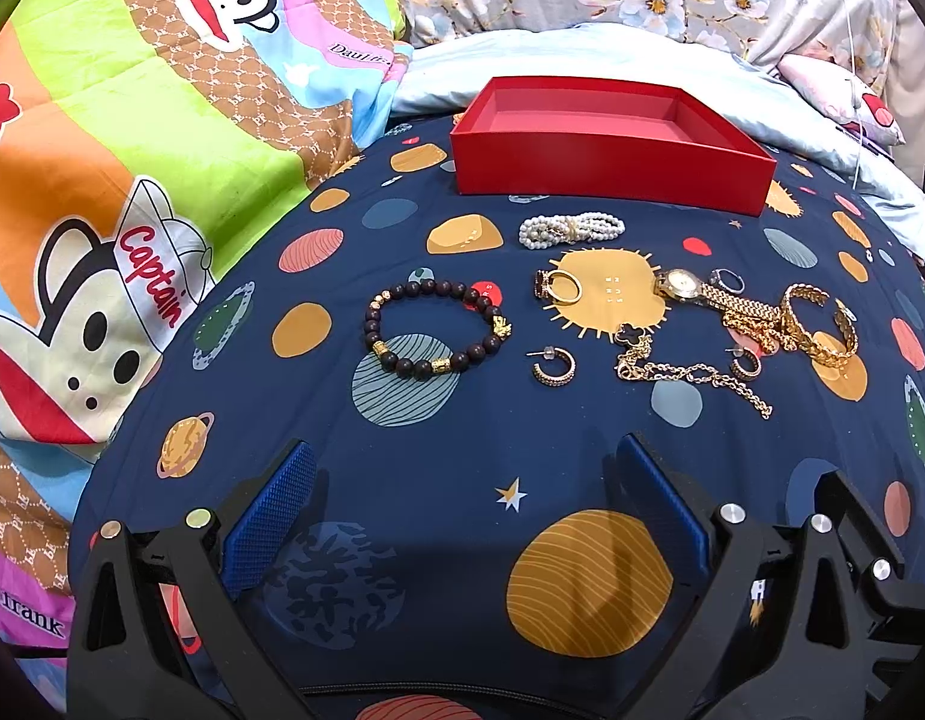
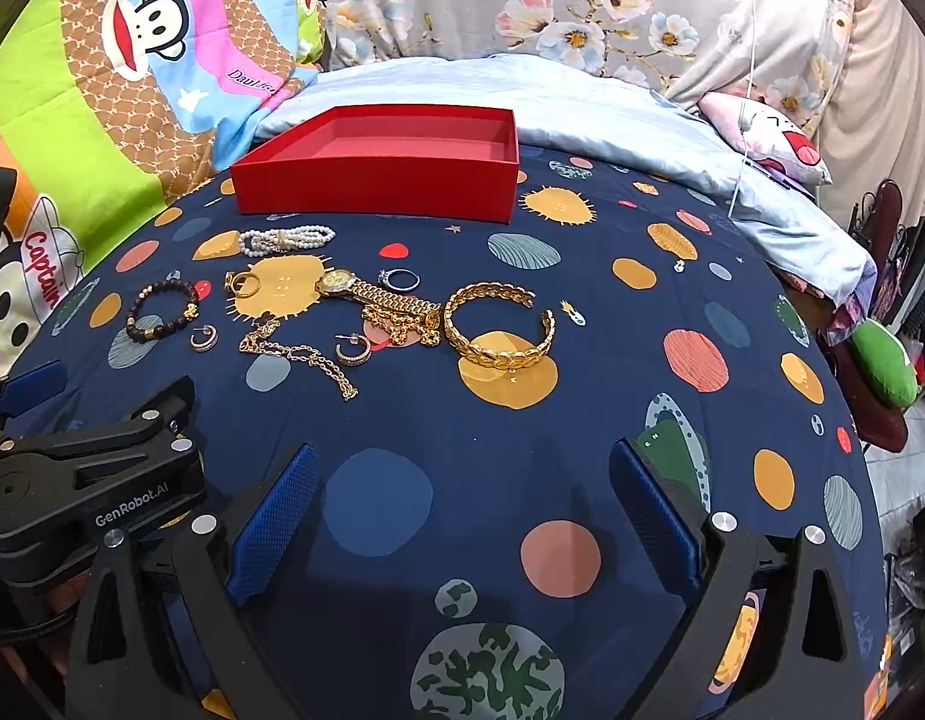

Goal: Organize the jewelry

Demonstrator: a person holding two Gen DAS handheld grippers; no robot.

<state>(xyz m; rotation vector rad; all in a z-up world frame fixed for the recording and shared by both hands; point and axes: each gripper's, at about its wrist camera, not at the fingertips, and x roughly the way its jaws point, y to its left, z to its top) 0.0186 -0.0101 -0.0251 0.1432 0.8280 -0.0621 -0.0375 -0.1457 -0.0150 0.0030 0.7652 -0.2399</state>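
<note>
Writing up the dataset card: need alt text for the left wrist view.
An open gripper hovers over a space-print bedsheet strewn with jewelry: a dark bead bracelet, pearl bracelet, gold watch, rings, earrings and chains. An empty red box sits behind them.

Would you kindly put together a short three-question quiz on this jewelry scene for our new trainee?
1. True or false: the red box already holds jewelry.
2. Which piece lies nearest the red box?
A. the pearl bracelet
B. the dark bead bracelet
C. the gold cuff bangle
3. Fill in: both the left gripper and the right gripper are ____ and hold nothing.

Key:
1. False; its inside shows bare red.
2. A; it lies just in front of the box's near wall.
3. Open.
</note>
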